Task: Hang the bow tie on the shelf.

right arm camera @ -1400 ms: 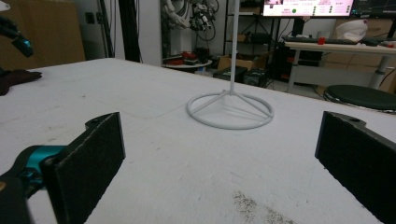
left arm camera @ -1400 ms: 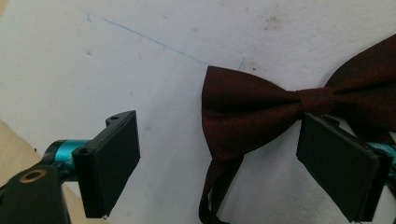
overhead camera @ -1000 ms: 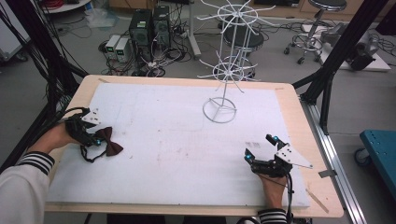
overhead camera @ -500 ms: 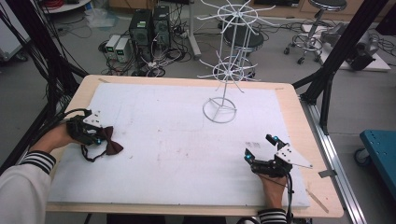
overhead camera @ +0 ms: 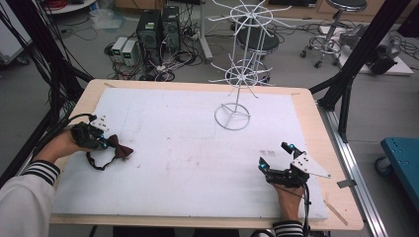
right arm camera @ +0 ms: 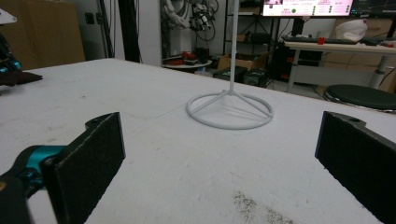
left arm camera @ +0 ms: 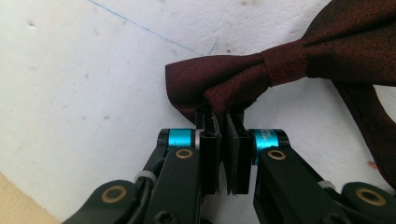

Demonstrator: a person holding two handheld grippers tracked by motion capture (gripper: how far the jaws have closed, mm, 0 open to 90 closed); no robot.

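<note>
Because the dark red bow tie [left arm camera: 299, 60] lies flat on the white table cover [overhead camera: 197, 148] near the left edge, it is taken by one wing only, so that the cloth can be lifted without the strap being dragged. The left gripper [left arm camera: 223, 116] has just been closing, and its jaws are now seen pinched on the lower edge of the near wing, the fabric being bunched between the pads while the knot and the far wing are left free. In the high view the same gripper [overhead camera: 96, 140] is held low over the tie [overhead camera: 120, 148], whose black neck strap [overhead camera: 96, 164] is looped on the cover just beside it.

The right gripper [overhead camera: 275, 157] is rested near the table's front right edge, well apart from the tie; its jaws are spread wide with nothing between them, as its own view [right arm camera: 219, 154] shows. It is judged to be kept ready and out of the way.

The white wire stand [overhead camera: 239, 74] is placed at the far middle of the table, its ring base [right arm camera: 229, 110] being unobstructed. Its radiating arms are judged to be meant for hanging, which would explain why the tie is gripped by a wing, so that the loop stays free.
</note>
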